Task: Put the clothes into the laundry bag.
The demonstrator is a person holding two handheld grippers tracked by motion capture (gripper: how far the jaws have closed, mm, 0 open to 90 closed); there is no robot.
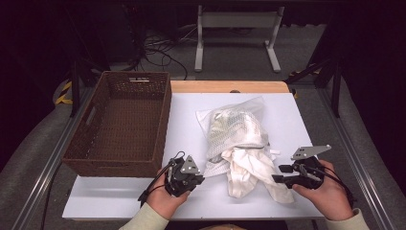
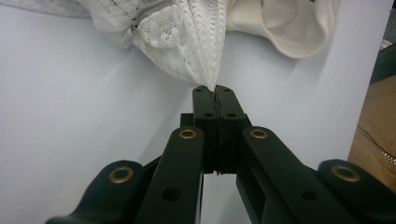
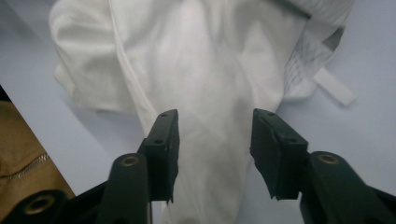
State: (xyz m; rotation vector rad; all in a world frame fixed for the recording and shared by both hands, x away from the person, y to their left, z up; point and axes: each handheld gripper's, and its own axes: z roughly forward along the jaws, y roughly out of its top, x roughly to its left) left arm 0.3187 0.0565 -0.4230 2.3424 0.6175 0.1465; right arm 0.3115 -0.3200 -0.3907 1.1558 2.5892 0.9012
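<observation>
Mesh bag (image 2: 187,42) corner clamped in left gripper (image 2: 215,91) fingers, right gripper (image 3: 215,126) fingers apart, apparently level, straddling white cloth (image 3: 201,70)

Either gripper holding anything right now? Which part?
Left gripper is shut on the mesh laundry bag, pinching its edge. Right gripper is open over the white garment, gripping nothing.

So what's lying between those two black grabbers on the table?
In the high view, white cloth spilling from the mesh bag lies between left gripper and right gripper.
</observation>
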